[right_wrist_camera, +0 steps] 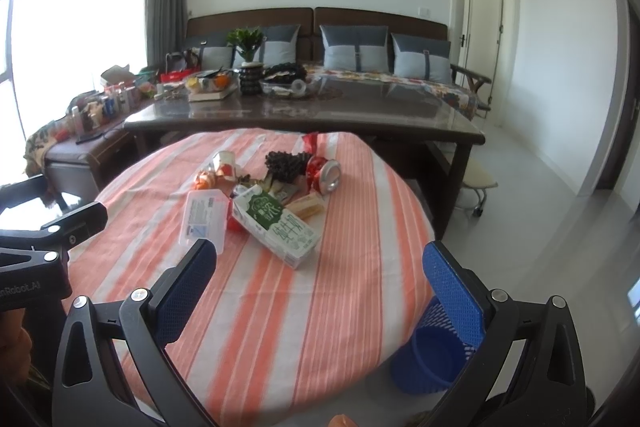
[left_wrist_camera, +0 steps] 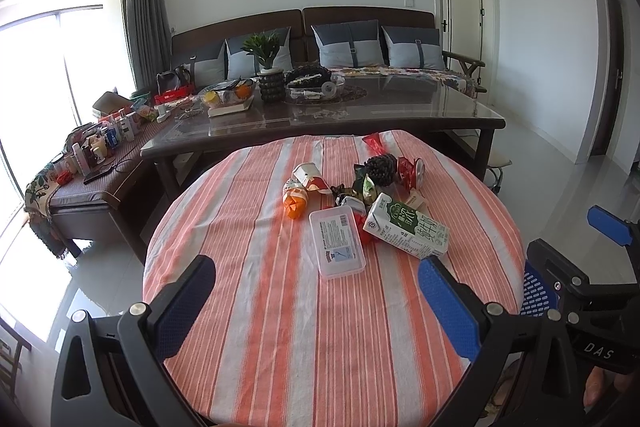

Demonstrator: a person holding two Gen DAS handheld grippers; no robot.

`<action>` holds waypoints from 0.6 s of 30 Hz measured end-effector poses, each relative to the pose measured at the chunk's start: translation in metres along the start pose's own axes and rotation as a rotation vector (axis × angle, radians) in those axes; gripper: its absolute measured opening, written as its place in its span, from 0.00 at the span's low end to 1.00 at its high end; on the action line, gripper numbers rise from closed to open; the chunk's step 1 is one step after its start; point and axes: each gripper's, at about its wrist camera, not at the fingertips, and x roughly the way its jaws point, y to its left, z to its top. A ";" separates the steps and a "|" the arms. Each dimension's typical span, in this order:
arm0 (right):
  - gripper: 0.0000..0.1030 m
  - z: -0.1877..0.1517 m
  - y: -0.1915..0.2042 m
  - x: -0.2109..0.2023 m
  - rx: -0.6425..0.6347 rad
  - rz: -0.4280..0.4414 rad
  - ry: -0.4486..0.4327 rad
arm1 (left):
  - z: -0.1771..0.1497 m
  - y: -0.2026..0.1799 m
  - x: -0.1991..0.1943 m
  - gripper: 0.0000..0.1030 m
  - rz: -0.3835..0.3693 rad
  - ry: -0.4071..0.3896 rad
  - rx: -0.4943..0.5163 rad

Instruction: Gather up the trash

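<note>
A heap of trash lies mid-table on the round striped cloth point(left_wrist_camera: 280, 307): a green-and-white milk carton point(left_wrist_camera: 406, 226) point(right_wrist_camera: 276, 227), a clear plastic box point(left_wrist_camera: 337, 242) point(right_wrist_camera: 204, 217), an orange wrapper point(left_wrist_camera: 295, 202), a paper cup point(left_wrist_camera: 310, 175), a dark pine cone point(left_wrist_camera: 380, 167) point(right_wrist_camera: 284, 165), a crushed can point(right_wrist_camera: 330, 177) and red wrappers. My left gripper point(left_wrist_camera: 316, 291) hangs open above the table's near side, short of the box. My right gripper point(right_wrist_camera: 320, 275) is open too, with the carton just beyond its fingers. A blue mesh waste bin point(right_wrist_camera: 430, 355) stands on the floor at the table's right.
A long dark glass-topped table point(left_wrist_camera: 400, 107) with a plant, bowls and clutter stands just behind the round one. A sofa with grey cushions point(left_wrist_camera: 348, 43) lines the back wall. A side bench point(left_wrist_camera: 100, 163) full of bottles stands left. Pale tiled floor point(right_wrist_camera: 540, 207) opens to the right.
</note>
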 end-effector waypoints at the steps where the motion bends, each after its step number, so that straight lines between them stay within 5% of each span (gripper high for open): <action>1: 1.00 0.000 0.000 0.000 0.001 0.001 0.001 | 0.000 0.000 0.000 1.00 0.000 0.002 0.000; 11: 1.00 -0.002 -0.002 0.009 0.003 0.006 0.019 | 0.002 0.003 0.010 1.00 -0.003 0.040 -0.002; 18: 1.00 -0.007 -0.009 0.020 0.007 0.006 0.036 | -0.006 0.018 0.040 1.00 -0.060 0.134 -0.067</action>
